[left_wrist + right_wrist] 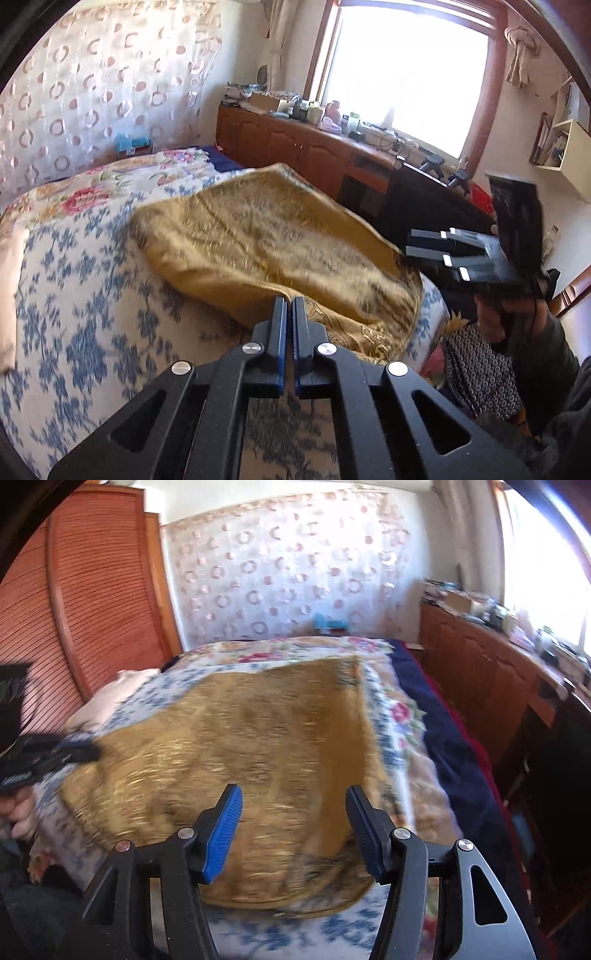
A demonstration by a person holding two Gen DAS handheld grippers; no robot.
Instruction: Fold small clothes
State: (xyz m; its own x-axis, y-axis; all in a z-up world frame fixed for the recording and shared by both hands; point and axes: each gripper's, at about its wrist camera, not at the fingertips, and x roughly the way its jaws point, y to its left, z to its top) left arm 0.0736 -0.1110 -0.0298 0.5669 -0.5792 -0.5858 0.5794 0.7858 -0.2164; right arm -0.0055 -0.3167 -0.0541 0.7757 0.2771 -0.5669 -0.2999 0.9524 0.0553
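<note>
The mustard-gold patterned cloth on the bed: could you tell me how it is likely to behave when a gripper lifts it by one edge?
The mustard-gold cloth will probably drape limply: it follows the bed's humps and wrinkles at its near edge. It looks thin, so likely light. The left gripper appears shut on its edge; the right gripper is open, so the unsupported side may sag.

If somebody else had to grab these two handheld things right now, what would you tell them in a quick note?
Left gripper: jaws nearly closed at the near edge of the mustard-gold garment; whether they pinch fabric is unclear.
Right gripper: jaws wide open, empty, hovering over the garment's near right side.
The garment lies spread on the floral bedspread, with some near-edge fabric apparently turned over.
Done: at most a first fold, hard to judge through the blur.
Left: grip the edges, fold it compact, smooth it flat.
</note>
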